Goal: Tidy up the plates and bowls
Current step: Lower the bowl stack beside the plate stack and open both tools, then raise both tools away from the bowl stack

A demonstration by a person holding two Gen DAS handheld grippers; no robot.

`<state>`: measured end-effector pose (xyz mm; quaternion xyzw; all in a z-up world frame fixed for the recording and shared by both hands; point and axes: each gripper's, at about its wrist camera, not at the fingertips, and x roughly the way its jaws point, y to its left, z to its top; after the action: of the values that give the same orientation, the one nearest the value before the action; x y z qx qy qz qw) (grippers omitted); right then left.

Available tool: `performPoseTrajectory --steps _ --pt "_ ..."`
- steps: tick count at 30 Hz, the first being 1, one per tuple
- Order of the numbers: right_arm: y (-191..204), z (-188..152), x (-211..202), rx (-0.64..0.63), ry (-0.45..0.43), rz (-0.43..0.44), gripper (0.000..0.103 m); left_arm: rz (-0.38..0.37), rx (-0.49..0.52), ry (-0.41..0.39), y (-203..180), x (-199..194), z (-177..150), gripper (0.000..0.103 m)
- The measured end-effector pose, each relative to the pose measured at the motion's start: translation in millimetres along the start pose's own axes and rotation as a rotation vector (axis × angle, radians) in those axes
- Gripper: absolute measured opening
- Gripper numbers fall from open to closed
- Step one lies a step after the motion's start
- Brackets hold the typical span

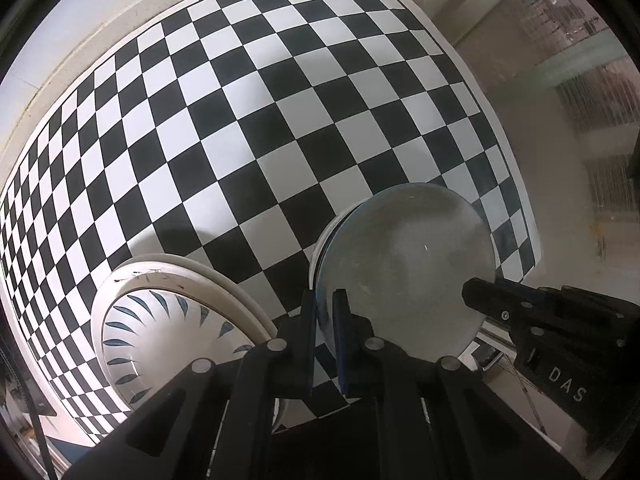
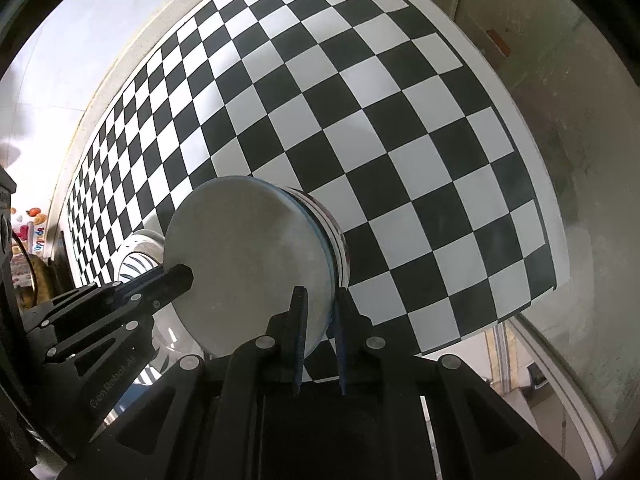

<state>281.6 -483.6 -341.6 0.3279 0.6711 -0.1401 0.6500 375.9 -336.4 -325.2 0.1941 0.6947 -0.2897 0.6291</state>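
Observation:
A pale grey bowl (image 1: 404, 264) with a thin blue rim sits stacked on a striped dish (image 2: 334, 236) over the checkered mat (image 1: 240, 120). My left gripper (image 1: 324, 296) is shut on the bowl's near rim, one finger inside and one outside. On the opposite rim my right gripper (image 2: 320, 296) is shut the same way. Each gripper shows in the other's view: the right gripper (image 1: 474, 292) at the bowl's right edge, the left gripper (image 2: 184, 276) at its left edge. A white plate with blue leaf marks (image 1: 160, 320) lies on a cream plate (image 1: 216, 276) to the left, partly hidden in the right wrist view.
The black-and-white checkered mat (image 2: 400, 120) covers most of a pale table (image 1: 100, 40). Its right edge (image 2: 536, 184) borders a grey floor. Colourful small items (image 2: 34, 216) sit far left beyond the mat.

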Motion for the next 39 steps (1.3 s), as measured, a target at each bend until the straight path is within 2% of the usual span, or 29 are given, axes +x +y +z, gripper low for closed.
performPoseTrajectory --steps 9,18,22,30,33,36,39 --pt "13 -1 3 -0.045 -0.004 -0.045 0.013 0.028 -0.005 -0.019 -6 -1 -6 0.007" --pt "10 3 -4 -0.061 0.0 -0.036 0.013 0.052 -0.012 -0.037 -9 -9 -7 0.007" --pt "12 -2 -19 -0.073 -0.039 -0.046 0.013 0.093 -0.011 -0.084 -10 -23 -14 0.008" --pt "24 -30 -71 -0.119 -0.164 -0.068 0.014 0.085 0.003 -0.191 -11 -73 -41 0.011" --pt "29 -45 -94 -0.124 -0.216 -0.069 0.014 0.064 -0.002 -0.23 -8 -95 -54 0.018" --pt "36 -63 -119 -0.139 -0.27 -0.065 0.013 0.075 -0.009 -0.28 -4 -119 -67 0.025" --pt "42 -79 -139 -0.148 -0.315 -0.07 0.013 0.084 -0.006 -0.335 -5 -138 -77 0.045"
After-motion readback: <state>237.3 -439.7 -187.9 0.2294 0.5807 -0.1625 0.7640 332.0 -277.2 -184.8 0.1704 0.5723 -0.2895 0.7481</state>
